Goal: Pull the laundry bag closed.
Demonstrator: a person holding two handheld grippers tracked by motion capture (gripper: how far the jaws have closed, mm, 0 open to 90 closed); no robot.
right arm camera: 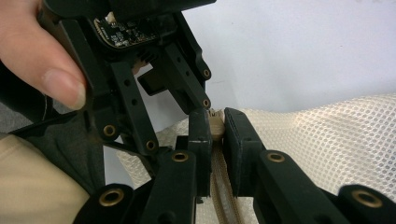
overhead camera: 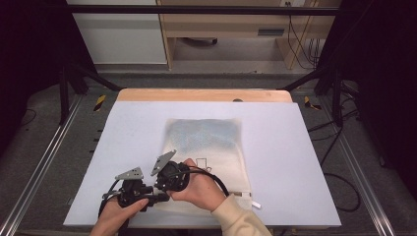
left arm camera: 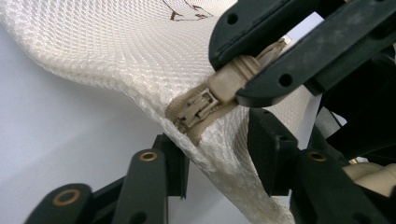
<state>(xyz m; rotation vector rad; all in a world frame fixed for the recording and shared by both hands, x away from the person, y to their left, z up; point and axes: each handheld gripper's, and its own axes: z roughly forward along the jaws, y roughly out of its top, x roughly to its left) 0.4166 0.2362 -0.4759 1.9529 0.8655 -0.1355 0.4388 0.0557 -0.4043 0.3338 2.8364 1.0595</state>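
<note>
A cream mesh bag [overhead camera: 216,164] lies on the pale table mat [overhead camera: 295,162], with something blue [overhead camera: 204,133] inside its far half. My two grippers meet at its near left corner. The right gripper [overhead camera: 166,188] [right arm camera: 215,128] is shut on the beige zipper pull [left arm camera: 233,77] [right arm camera: 216,125], which hangs from the slider [left arm camera: 196,107] at the corner. Just below, the left gripper [overhead camera: 158,196] [left arm camera: 217,156] has the bag's corner fabric [left arm camera: 219,140] bunched between its jaws, lifted off the mat. A hand [overhead camera: 201,189] holds the right gripper.
A white tag [overhead camera: 255,204] sticks out at the bag's near right corner. The wooden table edge [overhead camera: 196,95] runs along the back of the mat. Black frame posts [overhead camera: 64,93] stand at both sides. The right gripper's cable [overhead camera: 219,181] loops over the bag.
</note>
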